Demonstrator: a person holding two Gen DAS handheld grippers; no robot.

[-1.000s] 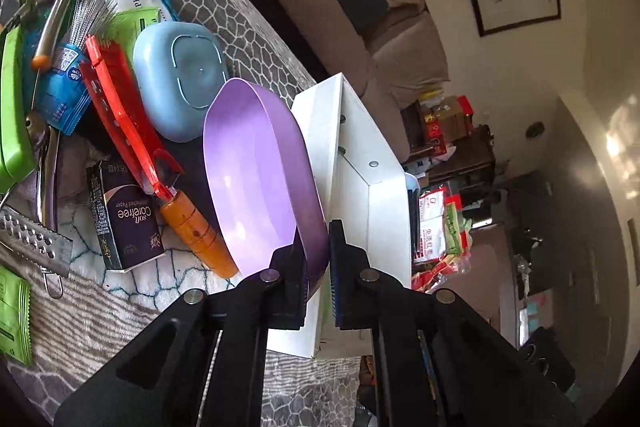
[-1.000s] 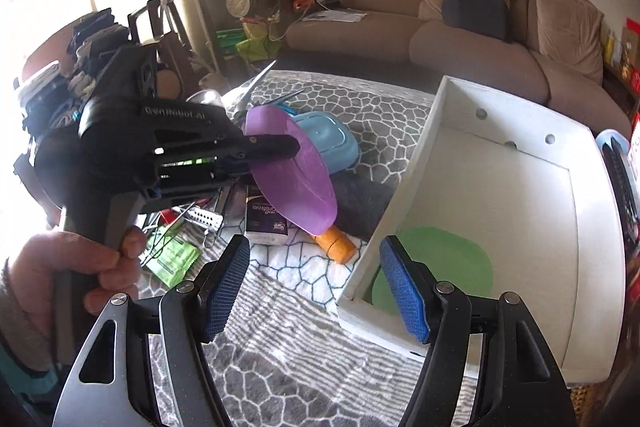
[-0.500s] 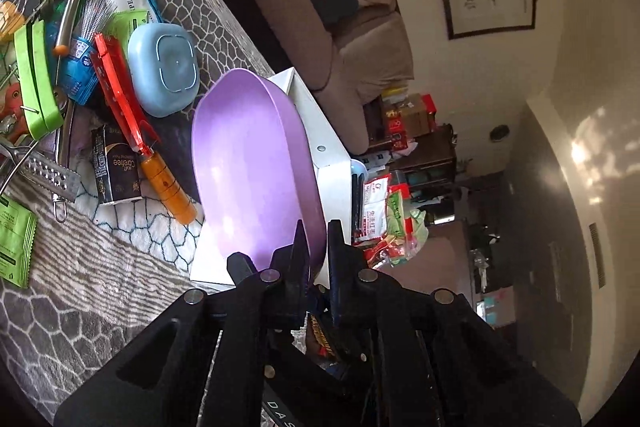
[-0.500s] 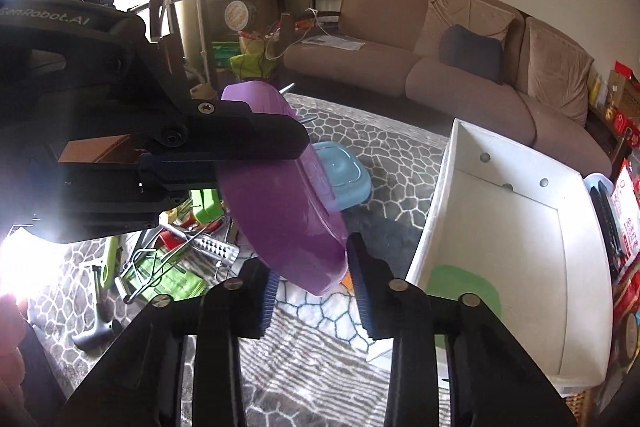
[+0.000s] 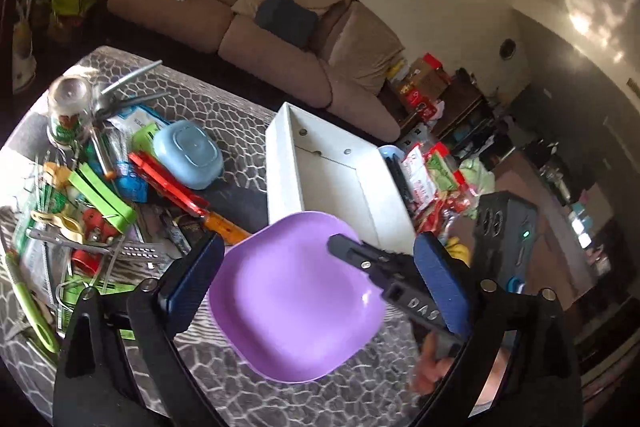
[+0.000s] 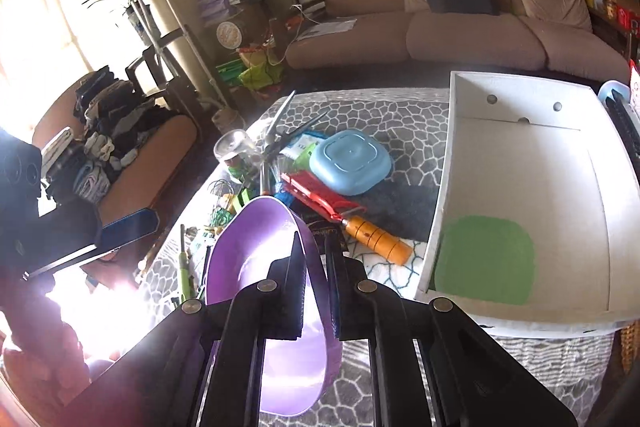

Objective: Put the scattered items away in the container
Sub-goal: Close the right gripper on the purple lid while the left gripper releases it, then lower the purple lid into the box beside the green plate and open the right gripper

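Right gripper (image 6: 314,255) clamped on rim of purple square plastic plate (image 5: 296,295), held aloft left of white rectangular box (image 6: 520,195). Left gripper (image 5: 320,283) opening, pads clear of plate.

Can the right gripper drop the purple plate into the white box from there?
Probably yes. The right gripper pinches the purple plate, the white box beside it is open-topped, and only a green plate lies inside.

Daylight is pouring through the curtained window (image 6: 52,7) and blowing out the right wrist view's lower left into white glare. Sun patches are glowing on the wall (image 5: 592,15) in the left wrist view. Fisheye bending is curving both pictures' dark, vignetted edges.
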